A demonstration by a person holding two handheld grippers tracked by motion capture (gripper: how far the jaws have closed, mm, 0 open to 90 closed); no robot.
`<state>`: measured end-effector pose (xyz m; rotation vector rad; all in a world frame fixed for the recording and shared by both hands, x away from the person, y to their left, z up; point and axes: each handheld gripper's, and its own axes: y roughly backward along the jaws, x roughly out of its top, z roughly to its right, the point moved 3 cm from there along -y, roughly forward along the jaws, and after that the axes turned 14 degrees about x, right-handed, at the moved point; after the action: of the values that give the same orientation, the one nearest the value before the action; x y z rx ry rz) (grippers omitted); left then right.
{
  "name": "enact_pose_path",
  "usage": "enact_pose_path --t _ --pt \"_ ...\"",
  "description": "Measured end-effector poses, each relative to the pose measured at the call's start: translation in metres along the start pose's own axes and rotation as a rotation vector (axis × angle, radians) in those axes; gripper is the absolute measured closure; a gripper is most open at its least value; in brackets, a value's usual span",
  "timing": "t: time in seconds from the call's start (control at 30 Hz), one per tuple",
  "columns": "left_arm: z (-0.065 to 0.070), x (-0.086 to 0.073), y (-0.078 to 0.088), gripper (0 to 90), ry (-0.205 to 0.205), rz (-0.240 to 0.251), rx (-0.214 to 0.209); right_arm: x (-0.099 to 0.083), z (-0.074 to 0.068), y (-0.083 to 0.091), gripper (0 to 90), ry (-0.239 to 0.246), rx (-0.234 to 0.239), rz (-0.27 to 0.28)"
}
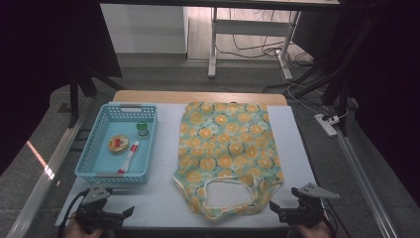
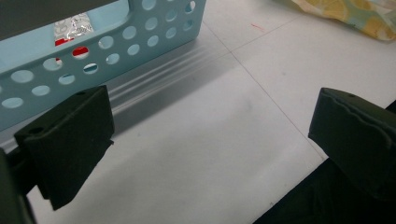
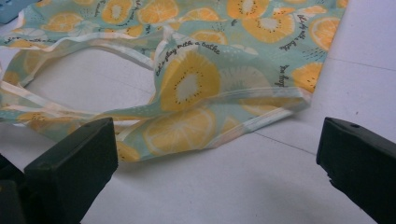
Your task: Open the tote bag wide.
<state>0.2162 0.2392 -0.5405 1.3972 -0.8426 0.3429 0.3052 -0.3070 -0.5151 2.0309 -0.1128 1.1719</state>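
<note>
1. The left tongs rest at the near left corner of the table, held from below by a hand; their jaws stand wide apart with nothing between them.
2. In the left gripper view those tongs point over bare white table top, with the wall of the blue perforated basket just beyond the left jaw.
3. The right tongs sit at the near right corner of the table, jaws also wide apart and gripping nothing.
4. The right gripper view shows those tongs aimed at the near edge of the fruit-print tote bag, which lies just ahead of the jaws without touching them.
5. The tote bag lies flat in the middle of the table, its handles towards the person, between the two tongs.
6. The blue basket stands left of the bag, apart from it.
7. Inside the basket lie a red-and-white tube, a small round yellow tin and a green-capped little jar.
</note>
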Motion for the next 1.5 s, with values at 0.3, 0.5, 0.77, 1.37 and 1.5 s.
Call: enact_pose_path --t 0.3,0.5,0.77,1.37,1.5 --pt "-0.002 -0.002 0.002 0.0 0.016 0.005 -0.008 0.001 -0.002 -0.003 0.0 0.02 0.024 -0.016" --pt "-0.002 -0.002 0.002 0.0 0.015 0.006 -0.01 0.001 -0.002 -0.003 0.0 0.026 0.025 -0.021" --pt "-0.001 -0.002 0.002 0.0 0.011 0.01 -0.011 0.001 -0.003 -0.004 0.0 0.043 0.023 -0.03" --pt "-0.004 -0.003 0.003 0.0 0.028 0.019 -0.024 0.007 -0.015 -0.007 0.0 0.119 0.031 -0.017" --pt "-0.003 -0.003 0.003 0.0 0.02 0.017 -0.024 0.007 -0.015 -0.007 0.0 0.138 0.034 -0.014"
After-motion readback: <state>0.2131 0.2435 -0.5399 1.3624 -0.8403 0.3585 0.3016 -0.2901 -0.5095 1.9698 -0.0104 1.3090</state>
